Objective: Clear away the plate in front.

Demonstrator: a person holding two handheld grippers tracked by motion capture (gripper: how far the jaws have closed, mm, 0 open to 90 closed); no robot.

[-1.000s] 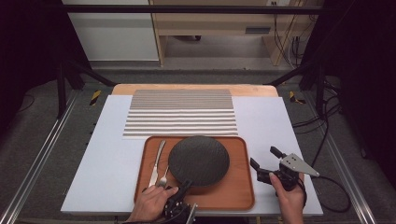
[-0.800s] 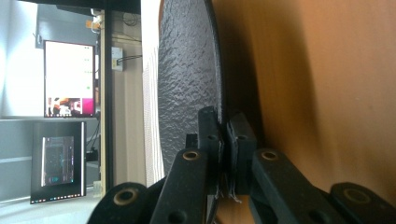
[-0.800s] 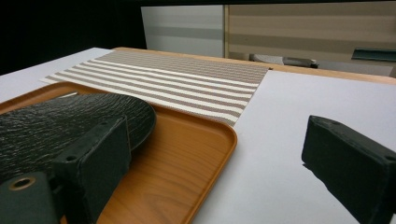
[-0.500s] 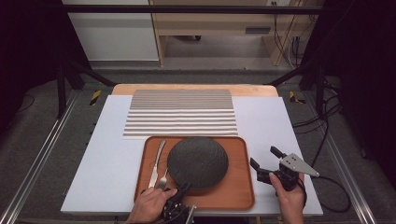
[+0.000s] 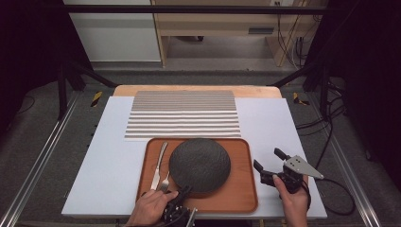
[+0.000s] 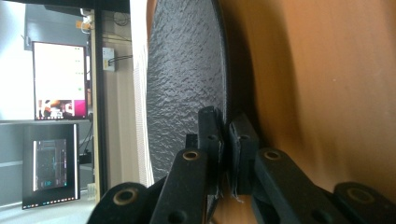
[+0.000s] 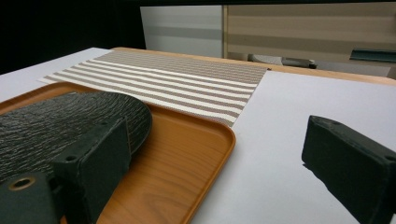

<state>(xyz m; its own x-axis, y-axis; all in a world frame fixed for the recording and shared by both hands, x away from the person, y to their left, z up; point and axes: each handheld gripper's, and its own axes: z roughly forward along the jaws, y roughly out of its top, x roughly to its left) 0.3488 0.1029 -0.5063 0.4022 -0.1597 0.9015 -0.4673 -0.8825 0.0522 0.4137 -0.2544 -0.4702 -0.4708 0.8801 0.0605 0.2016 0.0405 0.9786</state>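
White table: bears a striped placemat at the far side and a wooden tray at the near edge.

Wooden tray: holds the dark round plate at centre, with a knife and fork lying lengthwise just left of it, long axes running away from the person.

Dark round plate: lies directly ahead of the left gripper, nearer that hand than the right.

Left gripper: jaws pinched on the plate's near rim, one pad above, one beneath.

Right gripper: jaws spread and empty, over the table just right of the tray.

Change against the earlier frames: none; plate, cutlery and both hands unmoved.
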